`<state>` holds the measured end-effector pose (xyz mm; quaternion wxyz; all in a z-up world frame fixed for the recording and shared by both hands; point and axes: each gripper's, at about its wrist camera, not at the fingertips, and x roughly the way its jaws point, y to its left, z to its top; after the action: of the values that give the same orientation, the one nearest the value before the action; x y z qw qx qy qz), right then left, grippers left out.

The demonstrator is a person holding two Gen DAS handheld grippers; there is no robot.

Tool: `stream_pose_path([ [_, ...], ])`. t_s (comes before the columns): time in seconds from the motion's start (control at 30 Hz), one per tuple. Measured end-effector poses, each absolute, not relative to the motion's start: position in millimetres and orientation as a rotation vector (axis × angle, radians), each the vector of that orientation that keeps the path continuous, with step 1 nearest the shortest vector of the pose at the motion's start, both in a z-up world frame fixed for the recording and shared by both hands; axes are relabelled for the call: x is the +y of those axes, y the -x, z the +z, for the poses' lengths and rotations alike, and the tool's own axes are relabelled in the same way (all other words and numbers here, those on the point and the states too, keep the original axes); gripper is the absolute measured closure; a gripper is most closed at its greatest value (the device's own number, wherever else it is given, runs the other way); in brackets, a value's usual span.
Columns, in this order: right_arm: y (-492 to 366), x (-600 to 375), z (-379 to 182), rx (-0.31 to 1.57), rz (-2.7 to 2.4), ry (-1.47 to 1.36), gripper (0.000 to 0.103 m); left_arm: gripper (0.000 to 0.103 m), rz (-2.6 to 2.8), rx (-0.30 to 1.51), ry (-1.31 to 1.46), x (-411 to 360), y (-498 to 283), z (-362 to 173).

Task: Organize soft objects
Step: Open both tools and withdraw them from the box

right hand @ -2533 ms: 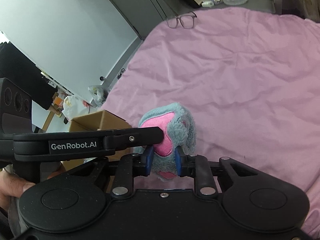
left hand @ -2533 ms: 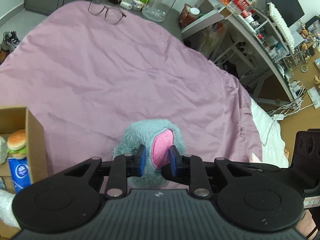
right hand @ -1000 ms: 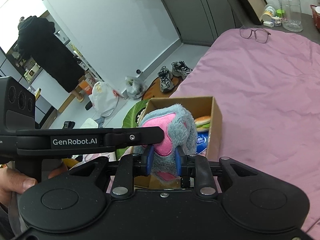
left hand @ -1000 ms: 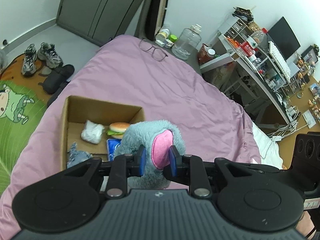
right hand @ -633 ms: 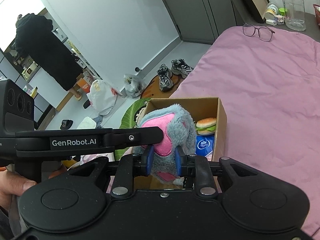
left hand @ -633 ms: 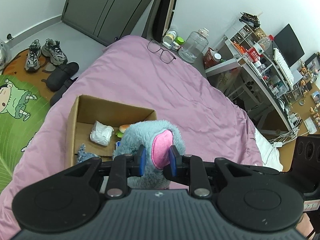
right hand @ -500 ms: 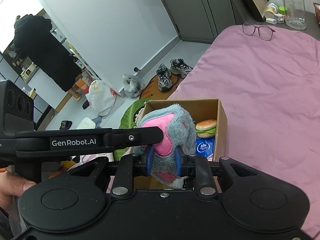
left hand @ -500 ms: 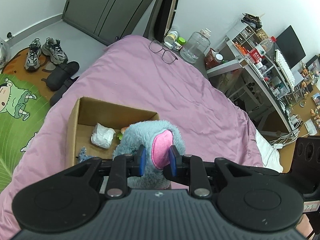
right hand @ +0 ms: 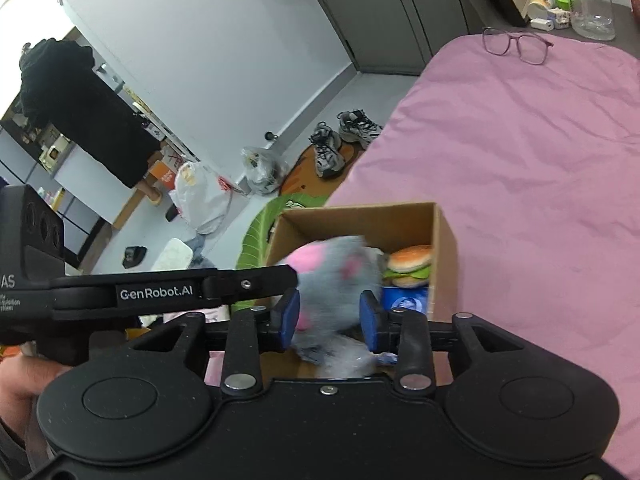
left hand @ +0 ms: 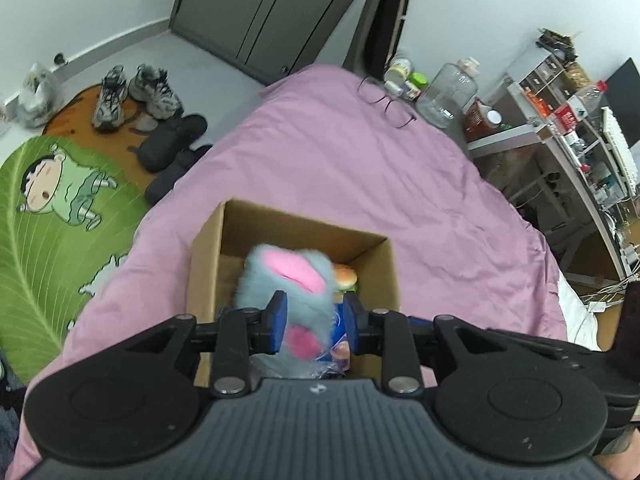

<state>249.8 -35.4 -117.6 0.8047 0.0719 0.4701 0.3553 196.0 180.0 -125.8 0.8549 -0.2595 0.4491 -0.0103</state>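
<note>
A grey-blue plush toy with pink ears (left hand: 288,276) (right hand: 336,280) is blurred by motion just above the open cardboard box (left hand: 304,220) (right hand: 360,210) on the pink bedspread. It lies between the blue pads of both grippers, which no longer pinch it. My left gripper (left hand: 315,317) has its jaws opening, with a gap showing on the right side. My right gripper (right hand: 329,317) is opening its jaws too, and the left gripper's black body (right hand: 160,292) crosses in front of it. Inside the box lie a toy burger (left hand: 345,278) (right hand: 410,266) and a blue packet (left hand: 339,324) (right hand: 404,302).
Glasses (left hand: 386,102) (right hand: 516,46) lie at the bed's far end beside a clear jug (left hand: 452,92). Shoes (left hand: 132,92), slippers and a green rug (left hand: 48,208) cover the floor on the left. A cluttered desk (left hand: 560,132) stands on the right. A person in black (right hand: 80,120) stands far off.
Both pairs of jaws have spread apart. The plush toy has slipped out of the double grip and tipped forward and down toward the box, which now sits closer under the grippers.
</note>
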Motion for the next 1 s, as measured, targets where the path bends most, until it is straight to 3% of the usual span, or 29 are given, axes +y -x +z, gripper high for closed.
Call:
stream_pose_path([
  [0.23,-245,-66,-113,1.033,0.709,-0.148,0.066,0.075,-0.008,0.949,0.499,169,-201,-113],
  [0.4,-238,-91,-105,1.026,0.671,-0.157,0.061,0.063,-0.008,0.956,0.44,153,-201,-101],
  [0.67,-228,-129,-84,0.996,0.629,-0.188,0.044,0.04,-0.018,0.989,0.371,132,-190,-83],
  [1.0,-207,-154,-50,0.942,0.63,-0.197,0.02,0.023,-0.022,0.976,0.334,111,-162,-48],
])
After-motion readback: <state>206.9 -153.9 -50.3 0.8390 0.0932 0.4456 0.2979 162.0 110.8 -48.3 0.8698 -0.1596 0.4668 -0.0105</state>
